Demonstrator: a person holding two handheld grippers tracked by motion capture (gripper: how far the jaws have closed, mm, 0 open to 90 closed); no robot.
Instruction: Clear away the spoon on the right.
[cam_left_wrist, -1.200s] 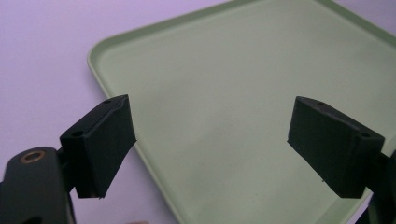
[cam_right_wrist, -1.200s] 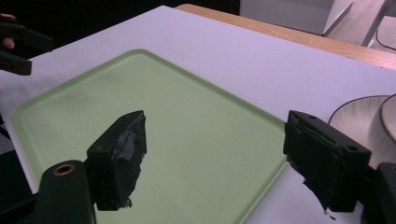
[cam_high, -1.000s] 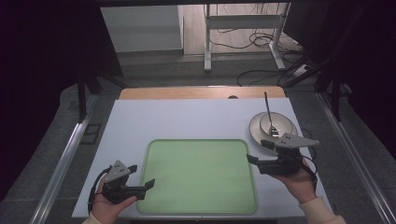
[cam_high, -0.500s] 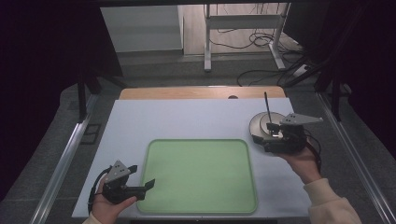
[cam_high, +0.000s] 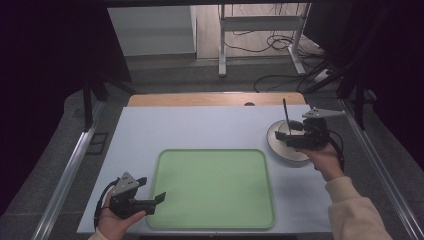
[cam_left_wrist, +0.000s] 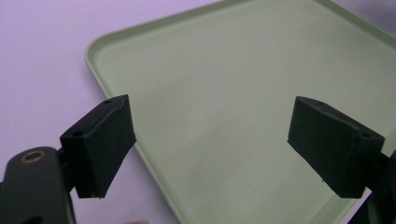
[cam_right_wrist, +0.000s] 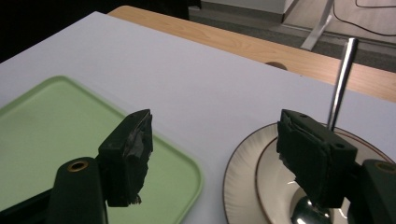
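Right gripper (cam_high: 283, 140): we hold it over the near-left part of the plate (cam_high: 276, 135), jaws wide apart with nothing between them; they have just been closing a little, yet no pad touches anything.
Right gripper, own view: we see its two black jaws (cam_right_wrist: 215, 158) straddling bare table, one over the corner of the tray (cam_right_wrist: 187, 177), the other over the plate's rim (cam_right_wrist: 243, 158).
Spoon (cam_high: 286, 116): we take this as the thing in hand; its handle stands up steeply from the plate, the bowl resting in the plate's well (cam_right_wrist: 306, 212).
Spoon, look: we see a slim metal handle, dark from above, shiny and grey up close, with a polished bowl; smooth, thin and likely slippery.
Plate, look: we see a pale, ribbed rim with a thin brown edge line, lying flat on the white table, just right of the tray's far corner.
Risk, handle: we judge the leaning handle can swing or slide if a jaw nudges it before both pads are on it.
Risk, plate: we judge a low jaw could catch the rim and push or tip the plate, since the right-hand jaw hangs just above it.
Risk, grip: we judge a narrow round stem may twist between flat pads and drop.
Left gripper (cam_high: 154, 201): we rest it at the tray's near-left edge, jaws wide and empty (cam_left_wrist: 210, 154).
Tray (cam_high: 215, 190): we see a green, rounded, shallow tray, bare inside.
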